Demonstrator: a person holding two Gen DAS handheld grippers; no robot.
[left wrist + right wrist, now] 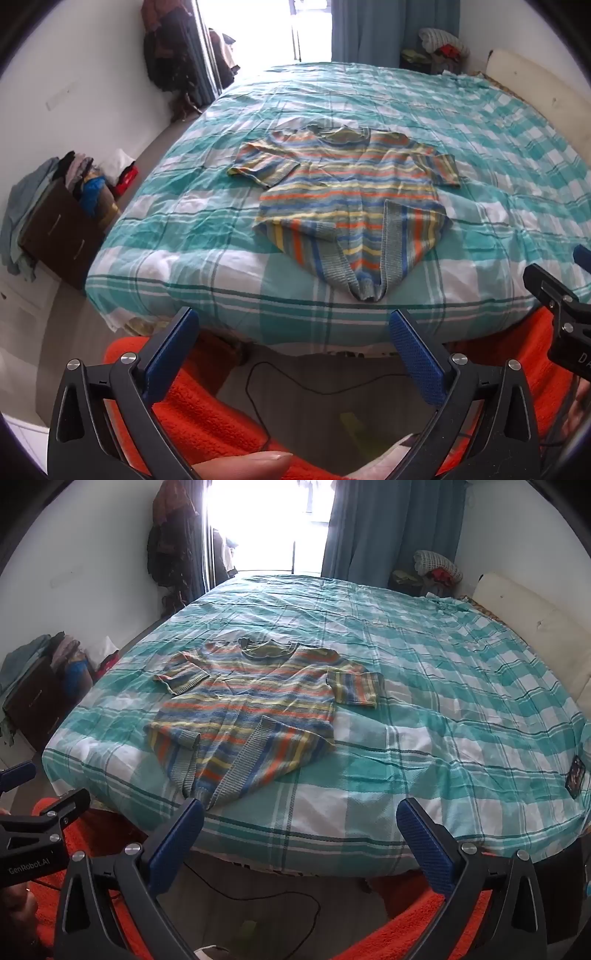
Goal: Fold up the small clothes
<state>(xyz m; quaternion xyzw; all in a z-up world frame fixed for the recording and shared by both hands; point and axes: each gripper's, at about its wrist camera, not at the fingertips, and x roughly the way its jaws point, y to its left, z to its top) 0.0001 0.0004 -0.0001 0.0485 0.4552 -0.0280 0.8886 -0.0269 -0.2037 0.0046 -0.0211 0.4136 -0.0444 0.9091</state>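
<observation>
Striped sweater [347,192] shown spread ahead of both wide, empty grippers [291,354] [301,843], hem corners turned in, folding largely undone

Striped knit sweater [347,195] flat on bed near front edge, bottom corners folded inward.

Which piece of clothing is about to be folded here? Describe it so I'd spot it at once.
Start from the big bed with the teal and white checked cover that fills the room. Near its front edge lies a short-sleeved knitted striped top, spread flat, neck toward the window, both lower corners folded inward. Its orange, yellow and blue stripes set it apart, and it is the only garment on the bed; the other clothes are heaped beside the walls.
</observation>
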